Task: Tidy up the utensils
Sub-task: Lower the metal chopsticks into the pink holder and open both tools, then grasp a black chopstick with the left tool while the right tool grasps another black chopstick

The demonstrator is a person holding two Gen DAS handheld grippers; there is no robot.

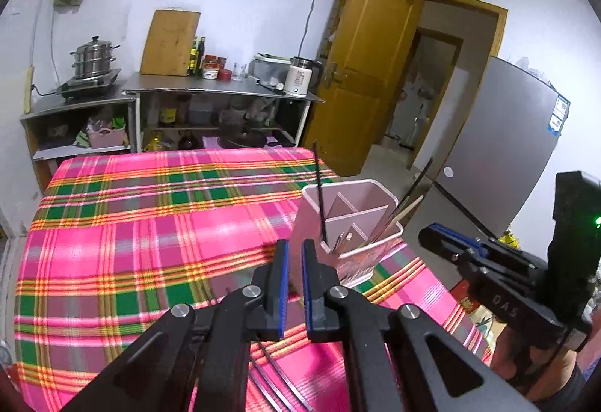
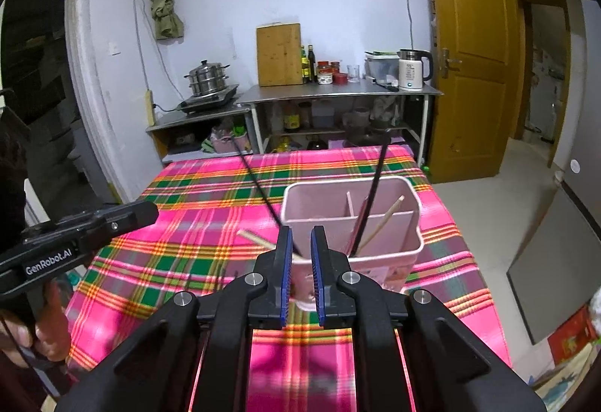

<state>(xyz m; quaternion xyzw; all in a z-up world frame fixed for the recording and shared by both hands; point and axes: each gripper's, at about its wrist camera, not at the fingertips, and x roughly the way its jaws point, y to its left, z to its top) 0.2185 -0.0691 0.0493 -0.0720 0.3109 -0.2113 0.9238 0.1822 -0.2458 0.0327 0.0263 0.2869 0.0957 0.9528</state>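
A pink divided utensil holder (image 1: 310,220) (image 2: 379,261) stands on the plaid tablecloth (image 1: 150,224) near the table's right edge. Black chopsticks (image 1: 319,186) (image 2: 372,198) and a pale wooden one (image 2: 387,216) lean inside it. Another black stick (image 2: 259,183) and a wooden stick (image 2: 255,239) slant out over its near left rim. My left gripper (image 1: 295,243) is shut with nothing in it, just short of the holder. My right gripper (image 2: 301,230) stands slightly open in front of the holder's near wall, and I see no pad pressing on anything. Metal chopsticks (image 1: 278,378) lie on the cloth below the left gripper.
Steel counters behind the table carry a steamer pot (image 1: 92,59), a cutting board (image 1: 169,42), bottles and a white kettle (image 2: 411,70). A wooden door (image 1: 368,59) stands open at the right, beside a grey fridge (image 1: 499,156). A hand (image 2: 41,333) holds the left gripper's grip.
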